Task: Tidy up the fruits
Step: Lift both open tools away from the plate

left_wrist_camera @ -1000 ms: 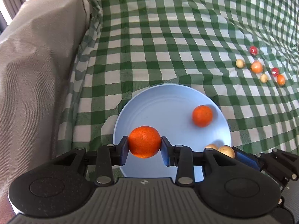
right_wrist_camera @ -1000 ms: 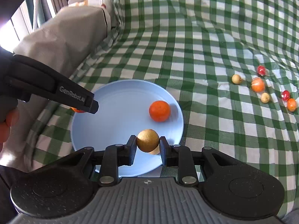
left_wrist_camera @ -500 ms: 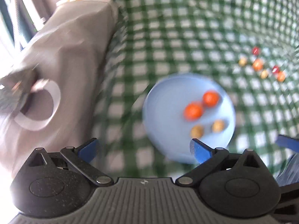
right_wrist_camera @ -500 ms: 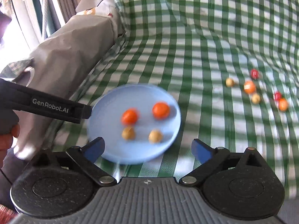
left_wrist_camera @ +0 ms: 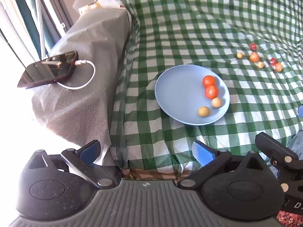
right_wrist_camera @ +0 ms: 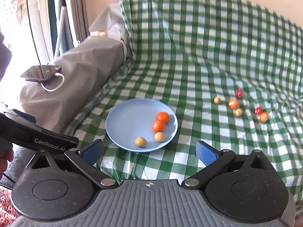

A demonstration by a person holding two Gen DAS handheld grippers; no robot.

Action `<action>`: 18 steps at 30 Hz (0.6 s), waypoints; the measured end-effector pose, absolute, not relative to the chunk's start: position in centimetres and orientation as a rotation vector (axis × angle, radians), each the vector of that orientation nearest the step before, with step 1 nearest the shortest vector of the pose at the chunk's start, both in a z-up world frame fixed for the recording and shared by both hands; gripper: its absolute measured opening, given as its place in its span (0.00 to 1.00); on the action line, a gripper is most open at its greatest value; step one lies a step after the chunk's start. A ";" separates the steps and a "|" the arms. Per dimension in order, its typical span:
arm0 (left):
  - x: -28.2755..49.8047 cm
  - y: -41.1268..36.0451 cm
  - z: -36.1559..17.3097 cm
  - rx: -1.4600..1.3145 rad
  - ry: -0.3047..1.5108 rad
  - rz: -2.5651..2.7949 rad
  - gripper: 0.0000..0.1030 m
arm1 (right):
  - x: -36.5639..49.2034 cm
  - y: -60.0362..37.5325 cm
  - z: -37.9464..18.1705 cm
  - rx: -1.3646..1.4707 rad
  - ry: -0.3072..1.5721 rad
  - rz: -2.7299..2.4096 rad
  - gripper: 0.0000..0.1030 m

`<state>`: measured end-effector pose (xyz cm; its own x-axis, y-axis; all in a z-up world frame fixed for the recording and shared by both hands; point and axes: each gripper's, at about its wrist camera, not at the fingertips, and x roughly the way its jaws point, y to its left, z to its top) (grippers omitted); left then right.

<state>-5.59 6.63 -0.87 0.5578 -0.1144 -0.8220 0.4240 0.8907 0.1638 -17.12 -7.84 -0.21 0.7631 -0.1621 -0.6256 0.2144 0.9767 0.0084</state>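
Fruits lie partly on the plate (right_wrist_camera: 121, 124), partly loose on the cloth (right_wrist_camera: 189, 60).
Both grippers, left (left_wrist_camera: 145, 152) and right (right_wrist_camera: 149, 152), hang near with jaws apart and empty. The plate holds two oranges (right_wrist_camera: 160, 122) and two tan fruits (right_wrist_camera: 150, 139), gathered together; six more (right_wrist_camera: 240, 106) wait farther right.

Blk left gripper (left_wrist_camera: 145, 151) & right gripper (right_wrist_camera: 149, 151), blue pads, silver screws.

The right tool (left_wrist_camera: 300, 110) shows only as a blue sliver cut by the right edge. The small far fruits (right_wrist_camera: 239, 93) are too blurred to identify.
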 end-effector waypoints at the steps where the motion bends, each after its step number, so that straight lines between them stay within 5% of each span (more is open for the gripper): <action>1: -6.0 6.7 -0.7 0.362 0.924 -0.329 1.00 | -17.3 -7.6 0.1 0.075 0.659 -0.207 0.99; 18: -8.5 6.9 0.9 0.362 0.862 -0.343 1.00 | -20.2 -6.4 1.9 0.064 0.570 -0.244 0.99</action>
<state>-8.50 6.91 0.85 0.6044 -0.1455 -0.7833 0.4323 0.8857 0.1691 -20.23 -6.35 1.92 0.8140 -0.2103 -0.5414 0.2459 0.9693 -0.0068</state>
